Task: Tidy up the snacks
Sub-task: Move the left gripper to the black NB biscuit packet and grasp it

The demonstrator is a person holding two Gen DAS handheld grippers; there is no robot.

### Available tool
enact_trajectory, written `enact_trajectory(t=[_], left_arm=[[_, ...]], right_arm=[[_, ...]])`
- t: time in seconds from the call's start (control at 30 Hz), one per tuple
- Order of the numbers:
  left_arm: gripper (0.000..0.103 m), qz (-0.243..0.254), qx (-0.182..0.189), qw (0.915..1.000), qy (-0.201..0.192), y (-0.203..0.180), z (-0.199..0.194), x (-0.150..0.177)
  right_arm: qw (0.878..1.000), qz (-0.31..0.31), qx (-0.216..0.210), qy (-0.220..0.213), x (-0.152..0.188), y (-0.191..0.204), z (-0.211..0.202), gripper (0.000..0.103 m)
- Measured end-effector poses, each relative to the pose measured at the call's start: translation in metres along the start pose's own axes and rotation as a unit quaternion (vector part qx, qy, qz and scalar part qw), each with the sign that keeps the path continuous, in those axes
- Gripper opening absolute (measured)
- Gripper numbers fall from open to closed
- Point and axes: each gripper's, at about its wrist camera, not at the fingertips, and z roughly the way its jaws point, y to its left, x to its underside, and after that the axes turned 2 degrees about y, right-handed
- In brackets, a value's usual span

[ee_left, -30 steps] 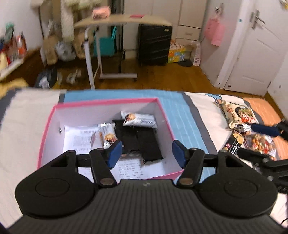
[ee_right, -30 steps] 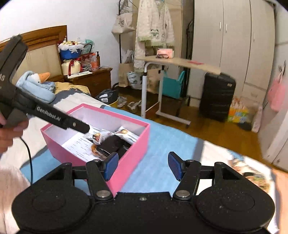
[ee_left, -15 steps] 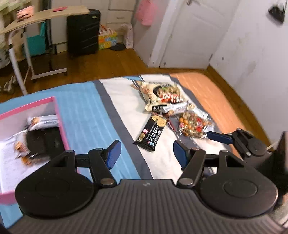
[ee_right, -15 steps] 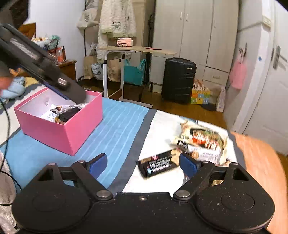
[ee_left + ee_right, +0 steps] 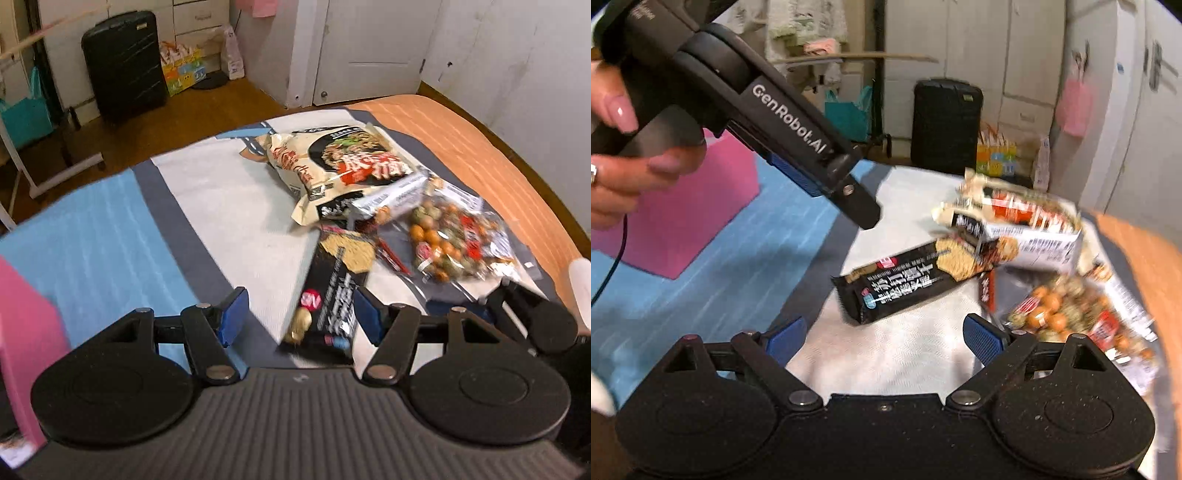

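A black cracker pack [image 5: 332,291] [image 5: 905,284] lies on the white stripe of the bed. My left gripper [image 5: 300,314] [image 5: 842,195] hovers just above its near end. Its jaws are closing, and the pads do not touch the pack. My right gripper [image 5: 884,336] stands wide open and empty, low over the bed in front of the pack. Behind the pack lie a noodle bag [image 5: 343,162] [image 5: 1015,210], a grey-white bar wrapper [image 5: 391,199] and a clear bag of coated nuts [image 5: 454,240] [image 5: 1063,314]. The pink box [image 5: 683,206] [image 5: 26,325] stands to the left.
The bed cover has a blue stripe [image 5: 92,236] beside the box and an orange part [image 5: 480,147] at the right. Beyond the bed's edge are wooden floor, a black suitcase [image 5: 123,62] and a white door [image 5: 369,44]. A hand [image 5: 624,173] holds the left gripper.
The left view has swung right from the pink box to the snack pile and sunk close over the black pack. The right gripper has opened wide and come down toward the snacks.
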Motion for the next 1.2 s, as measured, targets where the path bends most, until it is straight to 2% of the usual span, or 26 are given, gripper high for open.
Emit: enact_trajectory(t=[0.1, 0.17, 0.23, 0.3, 0.37, 0.43, 0.53, 0.6, 0.67, 0.7, 0.8, 0.97, 1.03, 1.1, 1.2], left_arm=[[0.06, -0.033, 0.013, 0.9988, 0.035, 0.016, 0.035, -0.001], [0.057, -0.053, 0.023, 0.9976, 0.038, 0.026, 0.048, 0.006], [0.057, -0.059, 0.035, 0.9972, 0.029, 0.029, 0.054, 0.009], [0.051, -0.058, 0.055, 0.9967, 0.013, 0.027, 0.054, 0.01], [0.039, -0.064, 0.059, 0.9962, 0.002, 0.027, 0.055, 0.009], [0.038, -0.073, 0.053, 0.9958, -0.013, 0.029, 0.056, 0.009], [0.038, -0.082, 0.066, 0.9942, -0.021, 0.035, 0.059, 0.012], [0.038, -0.097, 0.096, 0.9906, -0.005, 0.04, 0.061, 0.012], [0.038, -0.129, 0.169, 0.9759, 0.048, 0.048, 0.069, 0.012], [0.038, -0.139, 0.179, 0.9719, 0.063, 0.049, 0.071, 0.013], [0.038, -0.129, 0.17, 0.9749, 0.062, 0.045, 0.069, 0.013], [0.038, -0.094, 0.133, 0.9858, 0.039, 0.028, 0.062, 0.019], [0.039, -0.089, 0.124, 0.9876, 0.034, 0.023, 0.062, 0.02], [0.042, -0.088, 0.132, 0.9867, 0.038, 0.024, 0.064, 0.02], [0.044, -0.101, 0.158, 0.9803, 0.061, 0.032, 0.059, 0.019]], right_arm=[[1.0, 0.012, 0.005, 0.018, 0.0, 0.0, 0.019, 0.091], [0.999, 0.018, 0.009, 0.025, -0.001, 0.004, 0.025, 0.089], [1.0, -0.005, 0.008, 0.018, -0.003, 0.012, 0.024, 0.089], [0.999, -0.044, 0.006, 0.013, -0.005, 0.023, 0.023, 0.088], [0.998, -0.061, 0.027, 0.011, -0.006, 0.028, 0.025, 0.088], [0.998, -0.05, 0.027, 0.012, -0.007, 0.026, 0.03, 0.088], [1.0, -0.018, 0.018, 0.009, -0.01, 0.019, 0.036, 0.087], [1.0, 0.008, 0.018, 0.006, -0.011, 0.016, 0.037, 0.085], [0.999, 0.031, 0.025, 0.004, -0.014, 0.011, 0.04, 0.079], [0.999, 0.037, 0.029, 0.006, -0.014, 0.011, 0.04, 0.078], [0.999, 0.028, 0.033, 0.005, -0.014, 0.013, 0.043, 0.077], [0.999, 0.022, 0.038, -0.006, -0.01, 0.012, 0.047, 0.08], [0.999, 0.021, 0.041, -0.01, -0.006, 0.019, 0.044, 0.081], [0.999, 0.022, 0.039, -0.011, -0.004, 0.02, 0.043, 0.081], [0.999, 0.021, 0.034, -0.013, -0.003, 0.021, 0.037, 0.075]])
